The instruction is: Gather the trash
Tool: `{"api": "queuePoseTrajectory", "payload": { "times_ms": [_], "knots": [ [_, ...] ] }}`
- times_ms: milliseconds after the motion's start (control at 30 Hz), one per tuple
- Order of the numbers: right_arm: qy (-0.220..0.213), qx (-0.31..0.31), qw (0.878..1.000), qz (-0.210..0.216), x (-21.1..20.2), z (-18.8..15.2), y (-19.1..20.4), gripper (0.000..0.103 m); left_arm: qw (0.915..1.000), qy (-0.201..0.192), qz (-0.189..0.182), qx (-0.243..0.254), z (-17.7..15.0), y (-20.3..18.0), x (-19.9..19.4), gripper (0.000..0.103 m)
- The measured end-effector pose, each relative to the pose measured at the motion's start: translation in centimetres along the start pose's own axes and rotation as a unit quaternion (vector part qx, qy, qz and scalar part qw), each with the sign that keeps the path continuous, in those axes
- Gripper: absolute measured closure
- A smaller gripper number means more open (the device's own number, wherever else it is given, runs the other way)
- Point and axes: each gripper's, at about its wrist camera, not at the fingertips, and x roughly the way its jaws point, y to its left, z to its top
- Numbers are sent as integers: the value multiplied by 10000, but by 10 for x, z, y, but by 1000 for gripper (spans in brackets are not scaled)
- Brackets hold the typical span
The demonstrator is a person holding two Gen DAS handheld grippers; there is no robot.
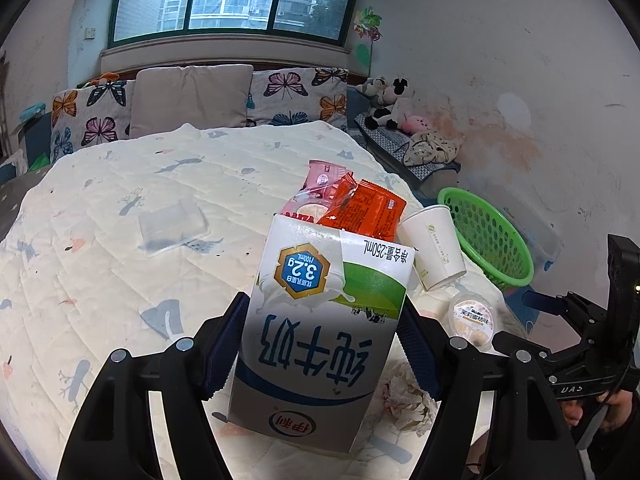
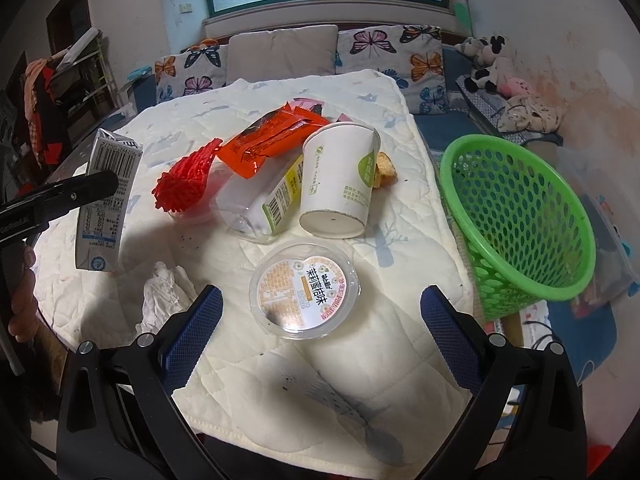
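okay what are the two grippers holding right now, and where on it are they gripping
The left gripper clamps the milk carton across its two side faces, about mid-height. The right gripper is open above the round plastic cup, holding nothing.

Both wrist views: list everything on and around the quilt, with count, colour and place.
White and green milk carton: one, held off the quilt, left side.
Upside-down white paper cup: one, mid-quilt.
Round clear-lidded plastic tub: one, nearest the right gripper.
Orange foil snack wrappers: two or more, behind the cup.
Red mesh fruit sleeve: one, left of the wrappers.
Crumpled white tissue: one, near edge.
Green perforated plastic basket: one, right, off the quilt.
Left gripper: shut on carton.
Right gripper: open.
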Motion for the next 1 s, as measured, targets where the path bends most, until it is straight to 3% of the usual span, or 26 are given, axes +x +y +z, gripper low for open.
{"api": "queuePoseTrajectory", "payload": {
  "times_ms": [1000],
  "knots": [
    [12,47,10000,15,6,2,1,5,9997,-60,158,-197,-1,14,-4,33]
  ]
}}
